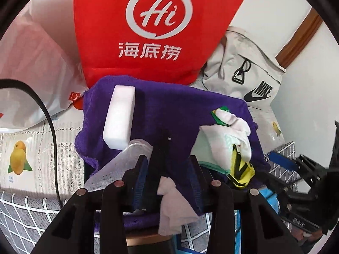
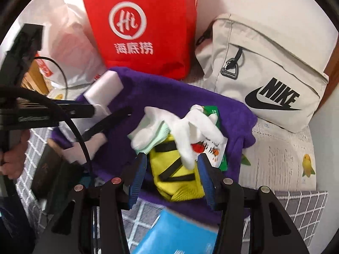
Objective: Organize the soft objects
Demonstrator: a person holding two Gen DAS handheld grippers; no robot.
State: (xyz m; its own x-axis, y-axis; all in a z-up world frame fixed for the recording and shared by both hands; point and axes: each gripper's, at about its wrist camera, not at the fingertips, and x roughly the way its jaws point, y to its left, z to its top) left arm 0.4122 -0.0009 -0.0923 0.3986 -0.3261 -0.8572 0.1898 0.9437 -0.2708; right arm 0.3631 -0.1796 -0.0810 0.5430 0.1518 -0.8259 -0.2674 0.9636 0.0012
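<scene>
Left gripper (image 1: 167,177) stands with jaws apart over the purple towel (image 1: 169,110), clamping nothing; a pale cloth (image 1: 169,209) hides part of the gap. Right gripper (image 2: 172,175) gapes astride the yellow sock (image 2: 173,175), whose long axis runs 11-to-5; white gloves (image 2: 190,127) overlap its 12 o'clock end.

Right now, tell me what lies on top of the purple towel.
On the purple towel lie a white foam block, a white glove over a yellow sock, and a green packet. Whatever is beneath the towel is covered.
</scene>
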